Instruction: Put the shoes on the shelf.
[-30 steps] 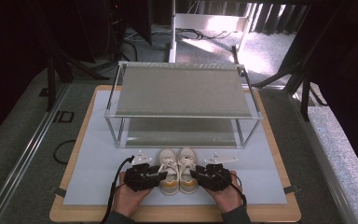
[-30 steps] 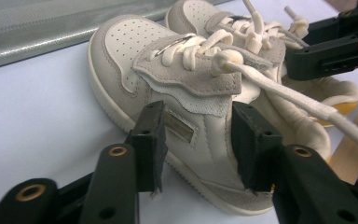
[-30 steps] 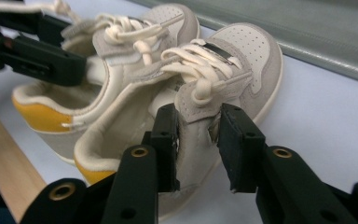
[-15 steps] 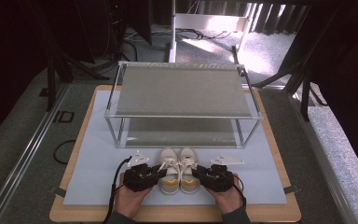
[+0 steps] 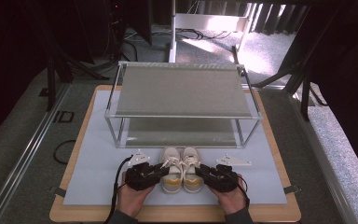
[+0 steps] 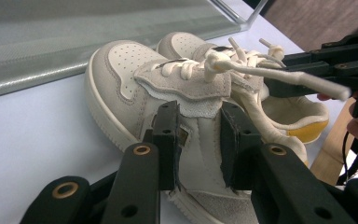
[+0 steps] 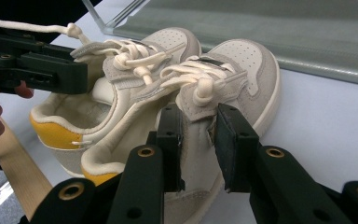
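Note:
Two small cream shoes with yellow heels stand side by side on the white mat, toes toward the rack: the left shoe [image 5: 170, 169] [image 6: 130, 79] [image 7: 168, 44] and the right shoe [image 5: 191, 169] [image 7: 249, 70] [image 6: 186, 42]. My left gripper [image 5: 160, 173] [image 6: 198, 135] comes in from the left. Its jaws have just been closing and now pinch the left shoe's outer side under the lace flap. From the right, my right gripper [image 5: 203, 173] [image 7: 198, 135] has also just been closing, and its jaws press on the right shoe's outer side.
A two-tier metal rack [image 5: 182, 91] with grey shelves stands just behind the shoes. The white mat [image 5: 98, 163] lies on a wooden board [image 5: 270, 215]. Loose laces stick up from both shoes. Dark stands and cables surround the table.
Both pairs of jaws have drawn in a little against the shoes. The hands and the shoes stay about where they were.

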`<state>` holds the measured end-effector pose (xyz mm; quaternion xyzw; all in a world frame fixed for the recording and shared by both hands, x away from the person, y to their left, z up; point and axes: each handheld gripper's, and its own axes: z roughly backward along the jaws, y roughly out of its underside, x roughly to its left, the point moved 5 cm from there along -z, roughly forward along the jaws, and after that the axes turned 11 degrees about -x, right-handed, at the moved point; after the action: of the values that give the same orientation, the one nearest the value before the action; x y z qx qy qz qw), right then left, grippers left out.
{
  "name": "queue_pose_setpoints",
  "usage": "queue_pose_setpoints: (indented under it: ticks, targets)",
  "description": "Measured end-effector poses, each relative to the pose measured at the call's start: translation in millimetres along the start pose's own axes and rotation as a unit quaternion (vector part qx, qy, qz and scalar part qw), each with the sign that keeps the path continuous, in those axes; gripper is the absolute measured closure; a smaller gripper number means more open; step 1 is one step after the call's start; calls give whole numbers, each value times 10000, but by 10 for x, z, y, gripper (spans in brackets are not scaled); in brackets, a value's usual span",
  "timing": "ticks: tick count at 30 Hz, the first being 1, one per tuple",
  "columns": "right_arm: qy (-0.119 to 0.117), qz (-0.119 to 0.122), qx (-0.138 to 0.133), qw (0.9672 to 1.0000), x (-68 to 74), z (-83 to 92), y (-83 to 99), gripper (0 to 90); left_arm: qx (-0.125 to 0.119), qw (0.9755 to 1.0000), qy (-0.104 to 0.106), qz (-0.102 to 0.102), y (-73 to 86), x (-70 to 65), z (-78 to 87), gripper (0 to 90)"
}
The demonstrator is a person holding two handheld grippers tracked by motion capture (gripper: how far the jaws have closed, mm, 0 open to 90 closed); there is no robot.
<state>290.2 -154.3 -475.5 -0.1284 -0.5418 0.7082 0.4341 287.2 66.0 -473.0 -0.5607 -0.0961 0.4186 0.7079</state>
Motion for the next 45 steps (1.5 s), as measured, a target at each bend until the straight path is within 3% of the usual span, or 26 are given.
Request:
queue_pose_setpoints:
  ticks: [12,45]
  targets:
    - [72,-131,-185,9997,-109,34,-93,724,-160,9997,141,125,-91,29,-109,703]
    - [281,-92,-424,9987,-336,-153,-358,725,-422,9990,-80,110,-339,156,-392,702]
